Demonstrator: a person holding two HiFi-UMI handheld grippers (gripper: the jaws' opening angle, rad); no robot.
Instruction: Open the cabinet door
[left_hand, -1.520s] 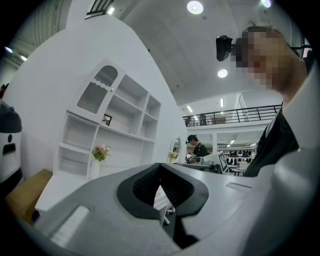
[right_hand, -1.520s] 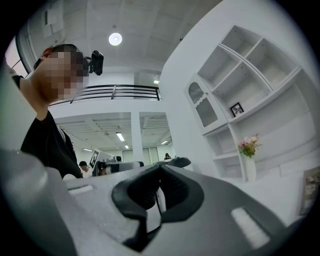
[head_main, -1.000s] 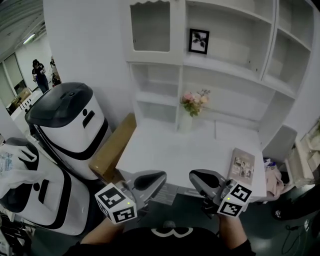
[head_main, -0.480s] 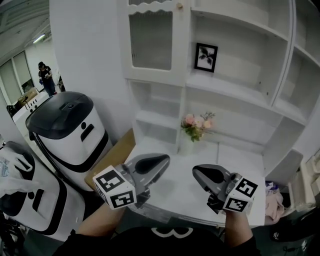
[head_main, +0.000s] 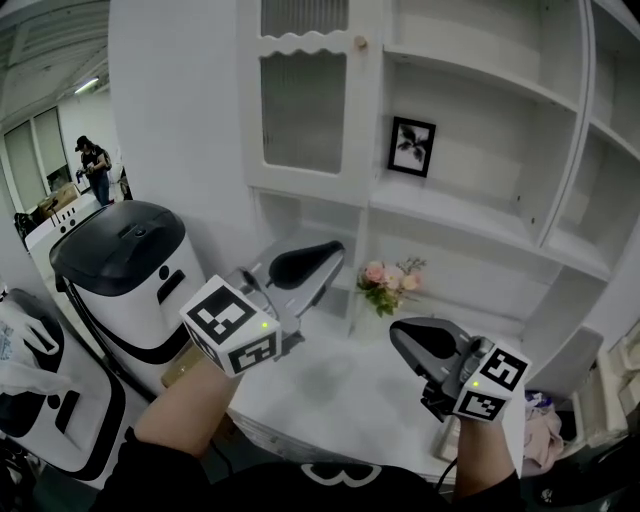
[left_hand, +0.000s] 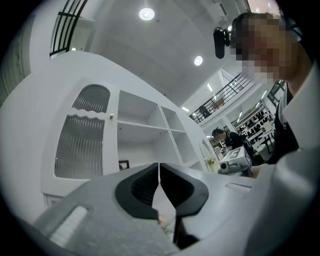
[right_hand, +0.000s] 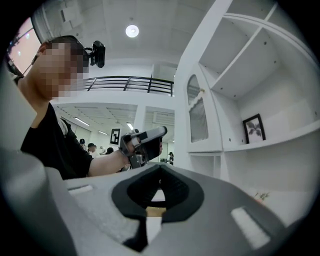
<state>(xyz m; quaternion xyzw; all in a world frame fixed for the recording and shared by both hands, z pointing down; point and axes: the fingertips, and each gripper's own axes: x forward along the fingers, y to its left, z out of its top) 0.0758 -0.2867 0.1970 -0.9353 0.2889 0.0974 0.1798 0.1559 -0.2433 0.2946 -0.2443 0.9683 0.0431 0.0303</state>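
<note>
The white cabinet door has a ribbed glass pane and a small round knob at its upper right corner; it sits closed in the shelf unit. My left gripper is raised below the door, shut with nothing in it, well short of the knob. In the left gripper view its jaws meet, with the door and knob far off at left. My right gripper hangs lower over the desk, shut and empty. The right gripper view shows the left gripper and the door.
Open shelves hold a framed picture. A vase of pink flowers stands on the white desk. A large white and black machine stands left of the desk. A person stands far off at left.
Both grippers have risen from the desk's front edge. The left one climbed further, toward the cabinet. The head view has tilted up, bringing the door and knob into sight.
</note>
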